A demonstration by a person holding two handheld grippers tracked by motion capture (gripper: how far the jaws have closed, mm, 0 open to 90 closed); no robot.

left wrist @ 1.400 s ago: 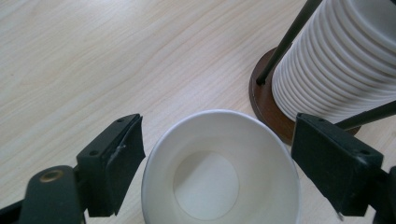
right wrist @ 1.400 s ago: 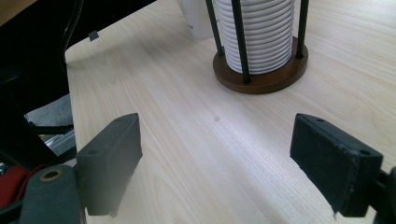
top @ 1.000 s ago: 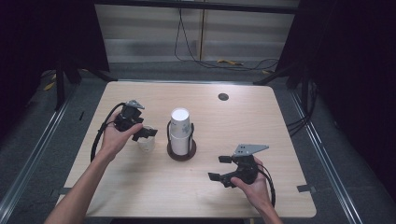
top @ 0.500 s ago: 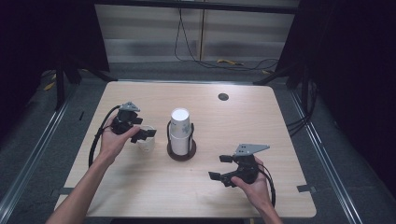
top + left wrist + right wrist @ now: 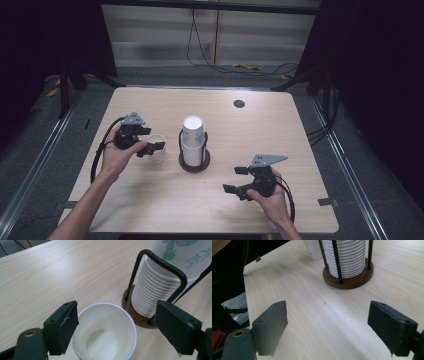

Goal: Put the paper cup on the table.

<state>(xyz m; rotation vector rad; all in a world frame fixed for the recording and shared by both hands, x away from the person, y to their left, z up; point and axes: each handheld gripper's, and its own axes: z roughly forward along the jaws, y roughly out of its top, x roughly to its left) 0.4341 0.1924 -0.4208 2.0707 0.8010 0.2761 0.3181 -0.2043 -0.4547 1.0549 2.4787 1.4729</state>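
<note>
Centrally on the counter (image 5: 280, 125), a cup stack (image 5: 193, 140) stands. Just left, toward the left edge, a single paper cup (image 5: 105, 332) sits upright between the left claw (image 5: 116, 326), jaws closing, not yet gripping. Right claw (image 5: 334, 327) gapes wide.

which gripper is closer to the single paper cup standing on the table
Left. The left gripper has its jaws around the paper cup; the right gripper sits far off, beyond the cup holder.

Black fingers (image 5: 62, 326), brass screw, grey plate
</note>
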